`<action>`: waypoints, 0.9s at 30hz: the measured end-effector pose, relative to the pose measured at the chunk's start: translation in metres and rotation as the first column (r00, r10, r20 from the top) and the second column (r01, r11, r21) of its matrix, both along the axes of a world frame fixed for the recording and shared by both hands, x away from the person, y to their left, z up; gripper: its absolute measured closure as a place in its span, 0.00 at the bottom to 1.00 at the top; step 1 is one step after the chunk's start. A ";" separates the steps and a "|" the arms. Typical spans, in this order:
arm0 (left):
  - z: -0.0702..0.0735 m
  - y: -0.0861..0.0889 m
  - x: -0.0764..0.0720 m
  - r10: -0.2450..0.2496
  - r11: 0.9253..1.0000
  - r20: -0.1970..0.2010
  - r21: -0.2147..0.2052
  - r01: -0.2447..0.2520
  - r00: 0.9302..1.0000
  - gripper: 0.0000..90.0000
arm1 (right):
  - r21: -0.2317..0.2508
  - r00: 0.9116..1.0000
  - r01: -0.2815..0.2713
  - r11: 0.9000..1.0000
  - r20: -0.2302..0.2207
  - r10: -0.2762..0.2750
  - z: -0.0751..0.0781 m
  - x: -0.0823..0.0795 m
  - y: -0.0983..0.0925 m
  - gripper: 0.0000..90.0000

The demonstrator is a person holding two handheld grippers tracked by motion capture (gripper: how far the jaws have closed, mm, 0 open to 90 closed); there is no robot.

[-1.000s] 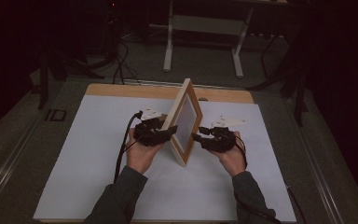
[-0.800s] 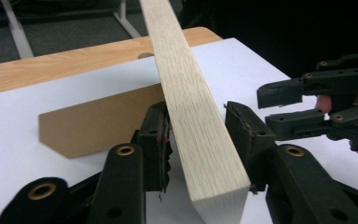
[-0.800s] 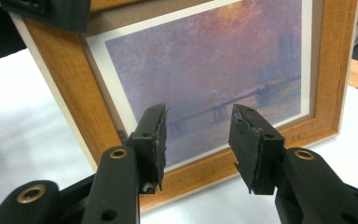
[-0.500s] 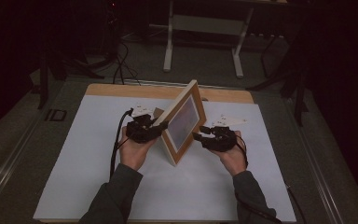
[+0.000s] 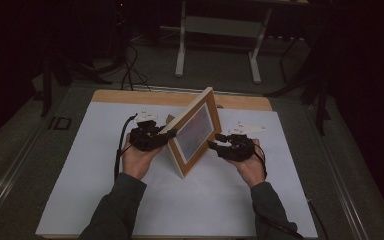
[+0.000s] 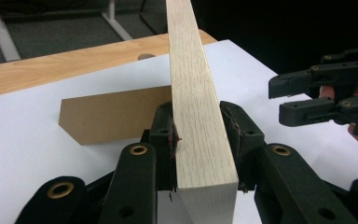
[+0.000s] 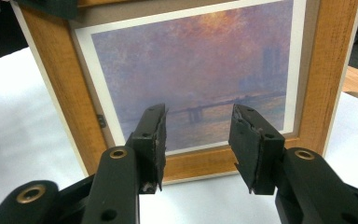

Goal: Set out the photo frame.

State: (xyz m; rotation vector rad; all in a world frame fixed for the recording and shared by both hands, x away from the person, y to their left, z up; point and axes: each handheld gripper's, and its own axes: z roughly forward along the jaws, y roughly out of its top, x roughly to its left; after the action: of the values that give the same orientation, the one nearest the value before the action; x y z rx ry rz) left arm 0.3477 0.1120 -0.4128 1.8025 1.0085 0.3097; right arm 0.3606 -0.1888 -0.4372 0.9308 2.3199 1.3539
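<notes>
1. Overhead, our left tool clamps the picture frame, tilted on the table.
2. Left gripper view: having just closed, the pads pinch its edge; we keep them square.
3. Right gripper view: our right tool gapes half-wide, empty, before the glass; we steady gently.

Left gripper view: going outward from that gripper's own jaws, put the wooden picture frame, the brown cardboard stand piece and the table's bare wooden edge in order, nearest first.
1. wooden picture frame: between the jaws, gripped.
2. brown cardboard stand piece: just behind, left of the frame, on the white sheet.
3. table's bare wooden edge: farthest, beyond the sheet.
</notes>
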 end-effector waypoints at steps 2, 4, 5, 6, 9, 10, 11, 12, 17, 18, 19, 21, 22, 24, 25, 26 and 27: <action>0.000 0.003 0.001 -0.013 1.000 0.000 -0.005 0.013 1.000 0.77 | -0.001 1.000 0.001 1.000 0.000 -0.001 0.000 0.000 0.000 0.61; -0.001 0.005 0.003 -0.031 1.000 0.000 -0.004 0.031 1.000 0.77 | 0.000 1.000 0.001 1.000 0.000 -0.001 0.000 0.000 0.000 0.61; 0.000 0.007 0.003 -0.040 0.999 0.000 -0.004 0.040 0.999 0.77 | -0.001 1.000 0.001 1.000 0.000 -0.001 0.001 0.000 0.000 0.61; -0.001 0.008 0.004 -0.048 0.999 0.002 -0.006 0.048 0.999 0.77 | -0.001 1.000 0.001 1.000 0.001 -0.001 0.001 0.000 0.000 0.61; -0.001 0.012 0.006 -0.072 0.997 0.000 -0.012 0.072 0.997 0.77 | 0.000 1.000 0.002 1.000 0.005 -0.002 0.002 0.001 0.000 0.61; -0.001 0.013 0.007 -0.081 0.997 0.001 -0.015 0.081 0.997 0.77 | 0.000 1.000 0.002 1.000 0.006 -0.002 0.002 0.000 0.000 0.61; -0.002 0.015 0.008 -0.091 0.996 -0.003 -0.022 0.091 0.996 0.77 | -0.001 1.000 0.001 1.000 0.012 -0.001 0.002 0.001 0.000 0.61; -0.002 0.017 0.009 -0.097 0.995 -0.003 -0.027 0.097 0.995 0.77 | 0.000 1.000 0.000 1.000 0.012 0.000 0.003 0.000 0.001 0.61; -0.003 0.024 0.012 -0.127 0.991 -0.007 -0.035 0.126 0.992 0.78 | 0.001 1.000 0.004 1.000 0.014 -0.004 0.004 0.001 0.000 0.60; -0.003 0.025 0.013 -0.129 0.991 -0.007 -0.036 0.129 0.992 0.78 | 0.000 1.000 0.005 1.000 0.015 -0.005 0.005 0.002 0.000 0.60; -0.003 0.026 0.013 -0.132 0.991 -0.007 -0.036 0.132 0.991 0.78 | 0.001 1.000 0.006 1.000 0.016 -0.006 0.005 0.002 -0.001 0.60; -0.003 0.027 0.014 -0.139 0.990 -0.008 -0.034 0.139 0.990 0.78 | 0.004 1.000 0.009 1.000 0.016 -0.009 0.005 0.003 -0.001 0.60; -0.003 0.028 0.015 -0.142 0.989 -0.009 -0.034 0.141 0.990 0.78 | 0.005 1.000 0.010 1.000 0.015 -0.010 0.006 0.003 -0.001 0.60; -0.002 0.029 0.016 -0.148 0.988 -0.012 -0.039 0.148 0.989 0.78 | 0.004 1.000 0.013 1.000 0.016 -0.013 0.006 0.004 -0.001 0.59; -0.003 0.030 0.016 -0.151 0.988 -0.013 -0.041 0.150 0.988 0.78 | 0.004 1.000 0.012 1.000 0.019 -0.012 0.007 0.004 -0.001 0.59; -0.002 0.030 0.017 -0.154 0.987 -0.013 -0.039 0.154 0.988 0.78 | 0.006 1.000 0.013 1.000 0.020 -0.014 0.007 0.005 -0.001 0.59; -0.002 0.031 0.017 -0.157 0.987 -0.014 -0.040 0.157 0.987 0.78 | 0.005 1.000 0.015 1.000 0.019 -0.015 0.008 0.005 -0.001 0.59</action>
State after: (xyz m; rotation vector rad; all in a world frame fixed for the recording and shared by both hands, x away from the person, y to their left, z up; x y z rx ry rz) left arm 0.3650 0.1431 -0.4153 1.8394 0.8720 0.1767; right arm 0.3660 -0.1896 -0.4293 0.9308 2.2924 1.3573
